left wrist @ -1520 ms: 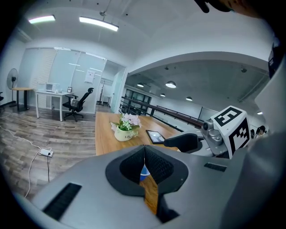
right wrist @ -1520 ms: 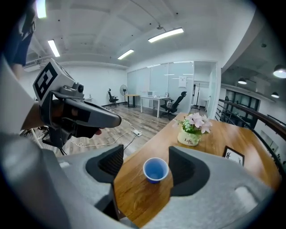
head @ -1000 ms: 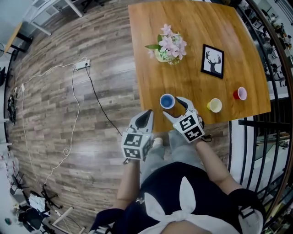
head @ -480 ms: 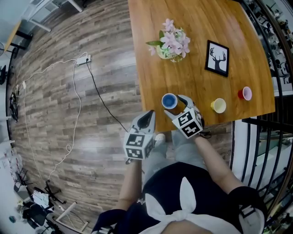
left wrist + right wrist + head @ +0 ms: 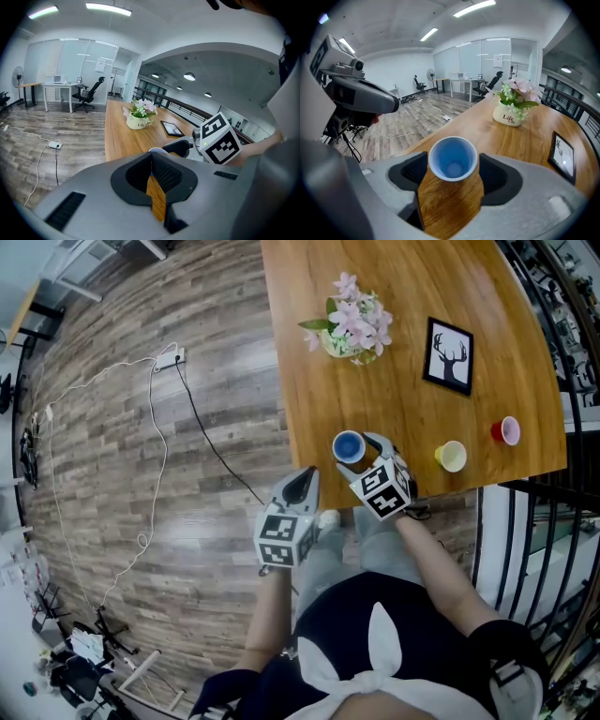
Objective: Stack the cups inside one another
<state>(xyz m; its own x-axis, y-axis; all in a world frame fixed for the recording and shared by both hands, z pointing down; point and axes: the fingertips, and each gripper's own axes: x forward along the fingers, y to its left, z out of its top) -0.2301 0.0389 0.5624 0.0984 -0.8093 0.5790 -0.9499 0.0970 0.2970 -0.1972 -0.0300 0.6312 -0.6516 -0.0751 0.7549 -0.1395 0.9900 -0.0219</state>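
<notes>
- Small round blue cup [image 5: 453, 158], thin pale rim, smooth tapering wall: stands upright on the rectangular wooden table [image 5: 394, 306], close to its near edge.
- Table top: warm varnished grain, slightly glossy.
- Right gripper [image 5: 360, 454], grey moulded shell with black ribbed pads: jaws spread wide, having just been opening. Blue cup between them, one pad beside the rim on each side, no squeeze visible.
- Left gripper [image 5: 305, 476], same build: jaws together at the tips, nothing between. Hangs by the table's near-left corner.
- Head view only: small round yellow cup [image 5: 451, 457] and small round red cup with pinkish inside [image 5: 506, 430]. Both upright, apart from each other, to the right of the blue cup. White power strip [image 5: 170, 359] on the grey-brown plank floor [image 5: 103, 521].
- Right gripper view only: blue inside of the cup down to its bottom. "Life" on the white rounded pot of pink flowers [image 5: 509, 115]; smaller line beneath too small to read.
- Left gripper view only: right gripper's white cube with black square markers [image 5: 220, 139]; black office chair [image 5: 86, 93] far back.
- Black-framed picture of a black deer head on white [image 5: 448, 356]: on the table, right of the pot. No legible writing.
</notes>
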